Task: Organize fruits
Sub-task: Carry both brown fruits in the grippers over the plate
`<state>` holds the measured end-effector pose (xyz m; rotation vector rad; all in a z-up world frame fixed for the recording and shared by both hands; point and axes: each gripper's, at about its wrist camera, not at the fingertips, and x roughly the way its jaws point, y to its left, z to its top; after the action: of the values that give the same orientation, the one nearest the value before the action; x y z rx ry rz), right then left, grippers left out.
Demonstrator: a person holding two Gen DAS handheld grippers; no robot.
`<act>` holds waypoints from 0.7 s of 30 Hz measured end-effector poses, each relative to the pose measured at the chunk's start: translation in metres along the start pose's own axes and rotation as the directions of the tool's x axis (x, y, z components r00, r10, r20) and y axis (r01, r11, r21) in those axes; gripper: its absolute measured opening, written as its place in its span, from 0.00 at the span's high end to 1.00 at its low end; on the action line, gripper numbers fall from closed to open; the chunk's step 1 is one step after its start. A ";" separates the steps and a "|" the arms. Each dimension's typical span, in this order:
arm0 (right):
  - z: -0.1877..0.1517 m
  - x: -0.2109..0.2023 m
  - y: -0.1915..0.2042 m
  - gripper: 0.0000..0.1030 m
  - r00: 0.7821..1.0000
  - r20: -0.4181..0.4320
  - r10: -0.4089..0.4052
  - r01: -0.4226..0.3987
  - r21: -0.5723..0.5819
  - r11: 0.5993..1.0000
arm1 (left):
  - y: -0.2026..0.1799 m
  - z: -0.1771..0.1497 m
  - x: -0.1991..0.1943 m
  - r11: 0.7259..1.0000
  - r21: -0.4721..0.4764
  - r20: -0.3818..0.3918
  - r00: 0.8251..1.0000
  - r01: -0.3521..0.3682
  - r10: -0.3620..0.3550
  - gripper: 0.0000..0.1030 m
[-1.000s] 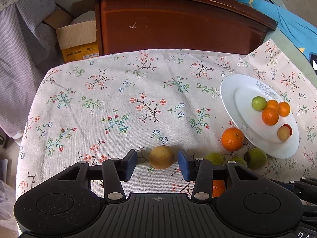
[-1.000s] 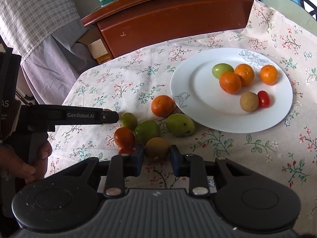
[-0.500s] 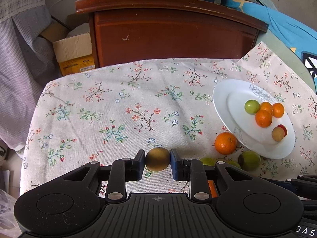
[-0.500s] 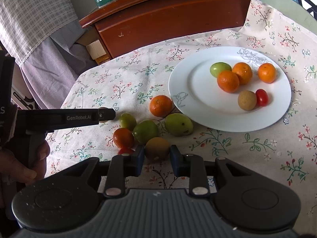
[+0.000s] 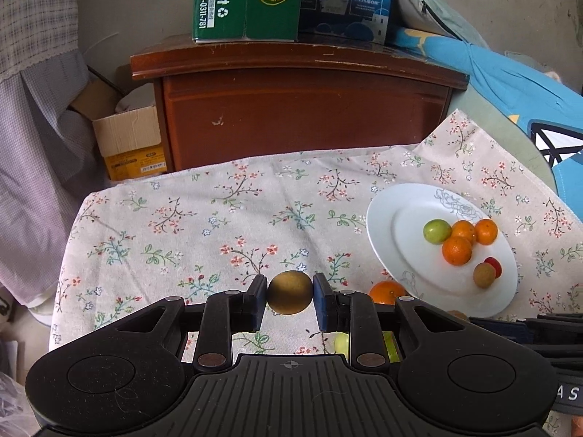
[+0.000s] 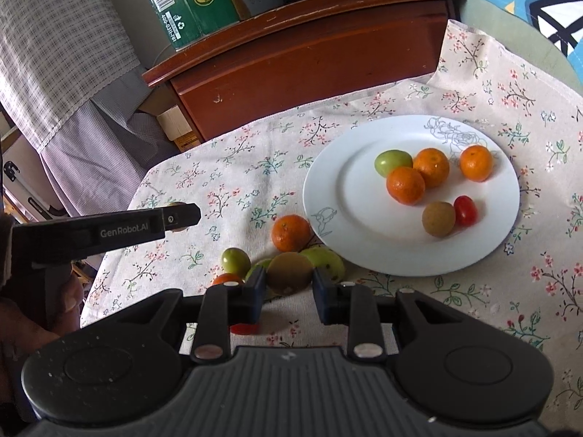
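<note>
round brown fruit (image 5: 289,292) pinched by left gripper (image 5: 289,300).

Red fruit (image 6: 242,327) mostly hidden under right hand-held gripper (image 6: 289,291), orange fruit (image 6: 226,279) half covered

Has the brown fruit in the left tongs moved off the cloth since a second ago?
Yes. The brown fruit, clamped in the left tongs, has lifted off the floral tablecloth; the wooden cabinet behind now sits lower in the view.

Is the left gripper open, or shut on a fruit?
Shut: the left gripper has both pads pressed against a brown fruit.
</note>
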<state>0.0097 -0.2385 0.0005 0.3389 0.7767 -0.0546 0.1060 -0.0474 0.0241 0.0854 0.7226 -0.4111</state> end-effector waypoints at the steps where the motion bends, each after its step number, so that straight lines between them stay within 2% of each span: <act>1: 0.003 -0.003 -0.001 0.73 1.000 0.012 -0.001 0.001 0.004 1.000 | -0.002 0.001 -0.001 1.000 0.008 0.008 1.000 0.006 -0.006 0.76; 6: 0.019 -0.017 -0.009 0.73 0.997 0.074 -0.012 0.010 0.029 1.000 | -0.011 0.002 -0.002 0.999 0.028 0.018 0.999 0.038 -0.038 0.76; 12: 0.043 -0.034 -0.025 0.73 0.989 0.139 -0.054 0.047 0.053 0.998 | -0.022 0.007 0.000 0.993 0.007 0.015 0.993 0.120 -0.120 0.76; 16: 0.059 -0.036 -0.038 0.73 0.982 0.168 -0.089 0.080 0.061 0.995 | -0.036 0.013 0.003 0.982 0.013 0.017 0.982 0.190 -0.190 0.76; 21: 0.079 -0.024 -0.058 0.73 0.979 0.167 -0.119 0.106 0.081 0.991 | -0.054 0.017 0.009 0.967 0.050 0.018 0.968 0.248 -0.249 0.76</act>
<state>0.0359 -0.3203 0.0535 0.3535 0.6236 -0.2163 0.1014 -0.1039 0.0340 0.0338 0.7025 -0.6688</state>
